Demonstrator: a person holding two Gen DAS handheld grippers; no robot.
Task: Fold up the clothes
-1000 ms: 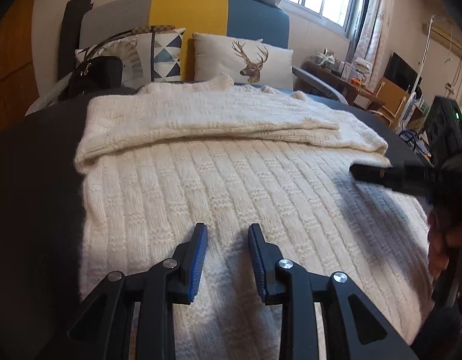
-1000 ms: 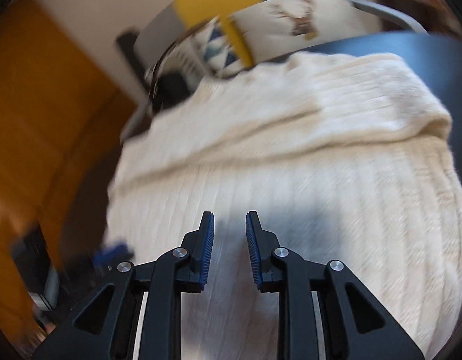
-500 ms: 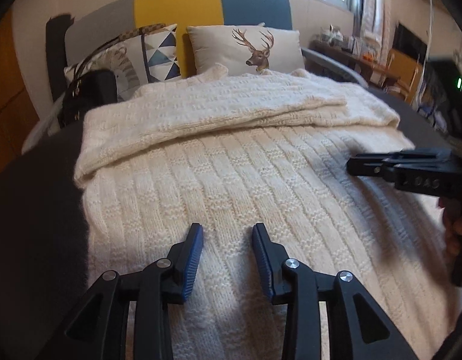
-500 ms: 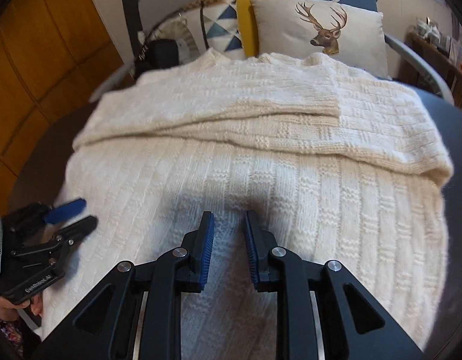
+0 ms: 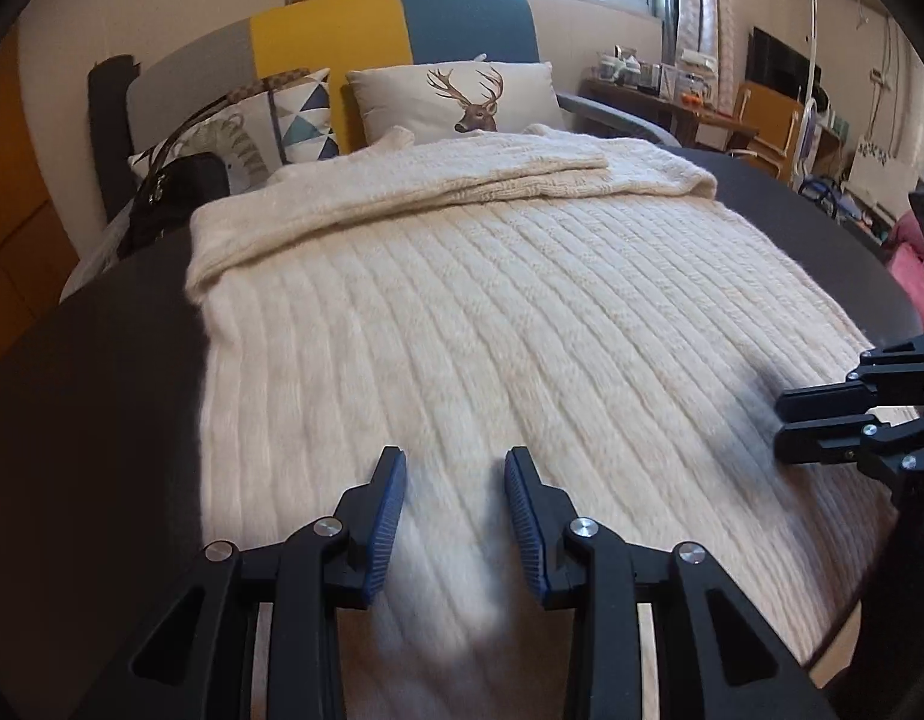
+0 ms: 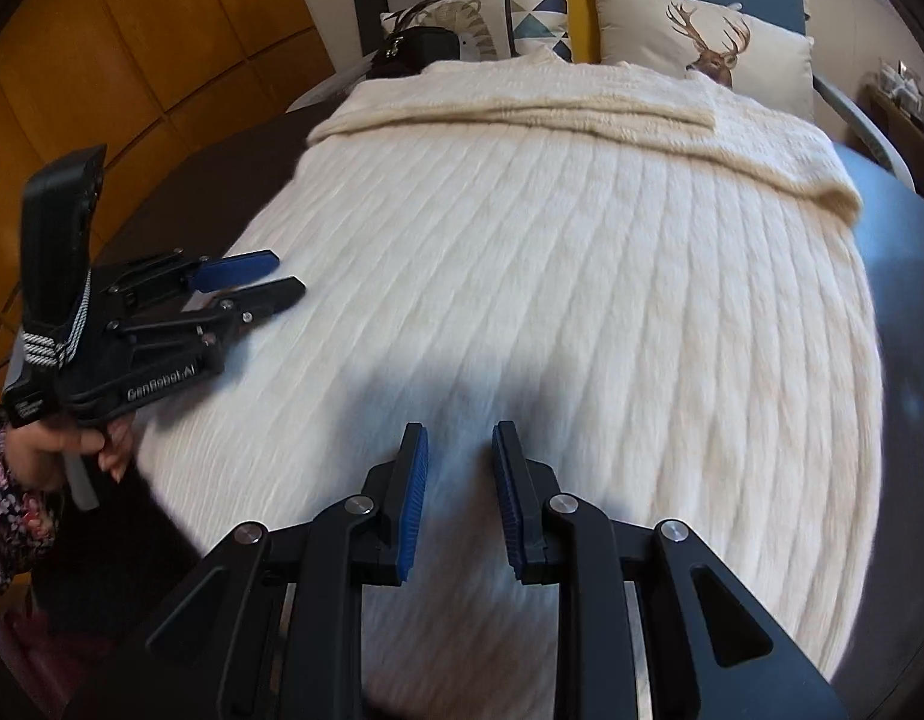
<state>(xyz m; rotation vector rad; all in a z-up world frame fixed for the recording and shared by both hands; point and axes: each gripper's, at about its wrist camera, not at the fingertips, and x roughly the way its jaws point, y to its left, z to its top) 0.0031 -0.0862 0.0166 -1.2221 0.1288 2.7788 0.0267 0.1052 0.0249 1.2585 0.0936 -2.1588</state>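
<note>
A cream knitted sweater (image 5: 522, 330) lies flat on the dark round table (image 5: 102, 390), its sleeves folded across the far end. My left gripper (image 5: 455, 462) hovers open over the near part of the sweater, nothing between its blue pads. At the right edge of this view my right gripper (image 5: 783, 427) reaches in low over the sweater's right side. In the right wrist view the sweater (image 6: 582, 270) fills the table (image 6: 900, 240). My right gripper (image 6: 460, 438) is open above the near hem and holds nothing. The left gripper (image 6: 288, 273) is at the sweater's left edge, held by a hand (image 6: 72, 438).
Behind the table stands a grey, yellow and blue sofa (image 5: 462, 24) with a deer cushion (image 5: 462, 102), a triangle-pattern cushion (image 5: 294, 114) and a black handbag (image 5: 180, 192). Wooden panels (image 6: 132, 60) line the left wall. A cluttered side table (image 5: 660, 90) stands at the far right.
Both grippers have drawn back toward the near end of the sweater and stayed open. The right wrist view has swung from a blurred tilt to face the sweater squarely.
</note>
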